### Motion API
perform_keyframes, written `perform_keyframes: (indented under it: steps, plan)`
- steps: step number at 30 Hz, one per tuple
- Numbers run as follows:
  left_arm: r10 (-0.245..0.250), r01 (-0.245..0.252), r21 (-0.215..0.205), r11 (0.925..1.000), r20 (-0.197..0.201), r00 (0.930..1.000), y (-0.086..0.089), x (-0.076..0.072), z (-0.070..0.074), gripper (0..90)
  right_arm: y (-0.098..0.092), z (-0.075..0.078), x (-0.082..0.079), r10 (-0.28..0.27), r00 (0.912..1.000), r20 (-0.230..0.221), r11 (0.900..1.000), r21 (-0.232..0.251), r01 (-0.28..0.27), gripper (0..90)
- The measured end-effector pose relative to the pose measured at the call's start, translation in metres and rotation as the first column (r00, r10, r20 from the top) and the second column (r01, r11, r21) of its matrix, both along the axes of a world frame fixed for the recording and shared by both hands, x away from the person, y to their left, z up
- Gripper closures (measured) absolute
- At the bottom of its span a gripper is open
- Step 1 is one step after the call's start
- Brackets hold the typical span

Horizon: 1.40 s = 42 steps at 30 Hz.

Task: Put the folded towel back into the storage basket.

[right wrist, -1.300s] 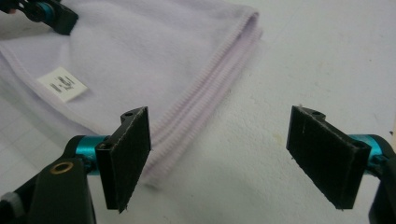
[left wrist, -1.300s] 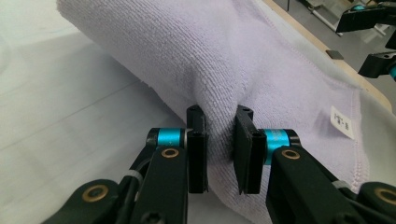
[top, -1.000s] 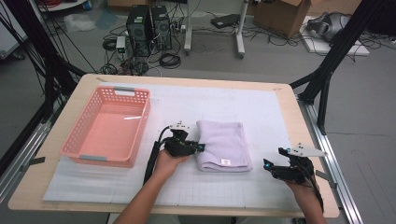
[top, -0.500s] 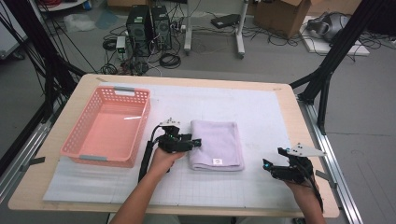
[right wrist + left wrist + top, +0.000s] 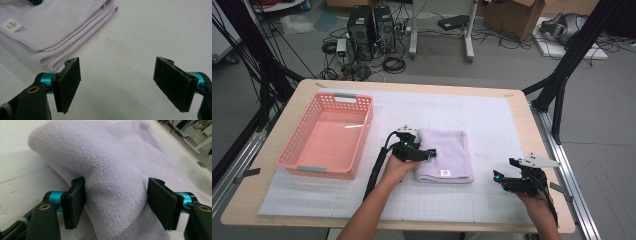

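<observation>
A folded lilac towel [image 5: 447, 155] lies on the white mat in the middle of the table. My left gripper [image 5: 431, 153] sits at the towel's left edge, pointing right. In the left gripper view a raised fold of the towel [image 5: 112, 160] fills the gap of my left gripper [image 5: 116, 202]. Its jaws have just been opening and stand wide, no longer pinching the cloth. My right gripper [image 5: 502, 178] rests low near the table's front right, apart from the towel. In its own view my right gripper [image 5: 117, 85] is open over bare mat, with the towel [image 5: 55, 25] to the upper left.
A pink plastic basket [image 5: 287, 146] stands on the left side of the table. The white gridded mat [image 5: 492, 120] covers most of the tabletop. Black frame legs, cables and computers stand beyond the far edge.
The towel has slid a little to the left with my left gripper. The left jaws went from pinched on the towel's edge to wide apart. My right gripper has stayed put.
</observation>
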<state>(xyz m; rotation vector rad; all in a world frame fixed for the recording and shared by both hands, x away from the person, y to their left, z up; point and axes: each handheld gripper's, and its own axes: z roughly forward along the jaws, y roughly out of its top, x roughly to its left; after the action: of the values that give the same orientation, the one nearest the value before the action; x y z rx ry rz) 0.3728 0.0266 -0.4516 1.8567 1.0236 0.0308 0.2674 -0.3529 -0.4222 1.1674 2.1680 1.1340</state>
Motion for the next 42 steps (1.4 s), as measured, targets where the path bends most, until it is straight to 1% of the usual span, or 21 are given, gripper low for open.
perform_keyframes:
  steps: [2,4,5,7,9,15,18,19,20,22,25,26,27,29,33,35,37,38,39,41,42]
  plan:
    - [-0.004,0.004,0.013,0.9999,0.007,1.0000,0.001,-0.001,0.000,42.8,0.000,0.000,0.000,0.001,1.0000,-0.001,1.000,-0.001,-0.001,20.8]
    - [0.001,-0.001,0.011,0.9999,0.004,1.0000,0.001,-0.002,0.000,49.1,0.001,0.000,0.000,0.002,1.0000,0.001,1.000,-0.001,-0.002,20.8]
    - [0.000,0.000,0.007,1.0000,0.003,1.0000,0.001,-0.002,0.000,53.5,0.001,0.001,0.000,0.002,1.0000,0.001,1.000,0.001,-0.002,20.8]
    - [0.008,-0.008,-0.007,0.9999,0.015,0.9999,0.002,-0.004,-0.001,60.7,0.000,0.001,0.000,0.002,1.0000,0.003,1.000,0.001,-0.002,20.8]
    - [0.003,-0.002,-0.022,0.9997,0.029,0.9996,0.003,-0.005,-0.002,65.2,0.000,0.001,0.000,0.000,1.0000,0.003,1.000,0.001,0.000,20.8]
    - [-0.047,0.050,-0.037,0.9981,0.079,0.9958,0.006,-0.008,0.003,69.1,-0.001,0.000,0.000,0.001,1.0000,0.003,1.000,0.003,-0.001,20.8]
    - [-0.068,0.074,-0.051,0.9960,0.121,0.9904,0.008,-0.011,0.007,69.5,-0.001,0.001,0.000,0.001,1.0000,0.002,1.000,0.003,-0.001,20.8]
    - [-0.074,0.082,-0.057,0.9950,0.141,0.9873,0.009,-0.013,0.009,69.5,-0.001,0.000,0.000,0.001,1.0000,0.002,1.000,0.003,-0.001,20.8]
    - [-0.085,0.096,-0.062,0.9934,0.169,0.9820,0.009,-0.014,0.012,69.5,0.000,0.000,0.000,0.001,1.0000,0.001,1.000,0.002,-0.001,20.8]
    - [-0.107,0.124,-0.059,0.9906,0.227,0.9680,0.009,-0.018,0.017,69.6,0.000,0.000,0.000,0.003,1.0000,0.002,1.000,0.004,-0.003,20.8]
    - [-0.133,0.157,-0.061,0.9857,0.289,0.9482,0.009,-0.023,0.023,69.6,0.001,0.000,0.000,0.006,1.0000,0.003,1.000,0.001,-0.006,20.8]
    - [-0.134,0.160,-0.064,0.9851,0.299,0.9448,0.009,-0.025,0.024,69.6,0.001,0.000,0.000,0.008,1.0000,0.004,1.000,0.001,-0.008,20.8]
    - [-0.141,0.168,-0.060,0.9840,0.313,0.9393,0.010,-0.026,0.026,69.6,0.001,0.001,0.000,0.008,1.0000,0.004,1.000,0.002,-0.008,20.8]
    - [-0.150,0.179,-0.057,0.9823,0.333,0.9309,0.011,-0.028,0.029,69.6,0.001,0.001,0.000,0.006,1.0000,0.003,1.000,0.004,-0.006,20.8]
    - [-0.155,0.189,-0.061,0.9800,0.362,0.9192,0.013,-0.032,0.034,69.7,0.001,0.001,0.000,0.007,1.0000,0.005,1.000,0.009,-0.007,20.8]
    - [-0.157,0.196,-0.066,0.9783,0.383,0.9105,0.014,-0.034,0.036,69.8,0.001,0.001,0.000,0.007,1.0000,0.005,1.000,0.008,-0.007,20.8]
    - [-0.164,0.211,-0.077,0.9744,0.399,0.9021,0.016,-0.036,0.039,69.9,0.002,0.001,0.000,0.007,1.0000,0.005,1.000,0.010,-0.007,20.8]
    - [-0.165,0.215,-0.078,0.9734,0.411,0.8964,0.017,-0.037,0.041,69.9,0.002,0.001,0.000,0.008,1.0000,0.005,1.000,0.010,-0.008,20.8]
    - [-0.172,0.226,-0.083,0.9706,0.419,0.8918,0.018,-0.038,0.042,70.0,0.002,0.001,0.000,0.010,0.9999,0.006,1.000,0.010,-0.010,20.8]
    - [-0.176,0.236,-0.089,0.9676,0.433,0.8838,0.019,-0.040,0.045,70.1,0.002,0.002,0.000,0.010,0.9999,0.006,1.000,0.010,-0.010,20.8]
    - [-0.180,0.245,-0.097,0.9646,0.439,0.8803,0.020,-0.041,0.047,70.1,0.002,0.002,0.000,0.010,0.9999,0.006,1.000,0.008,-0.010,20.8]
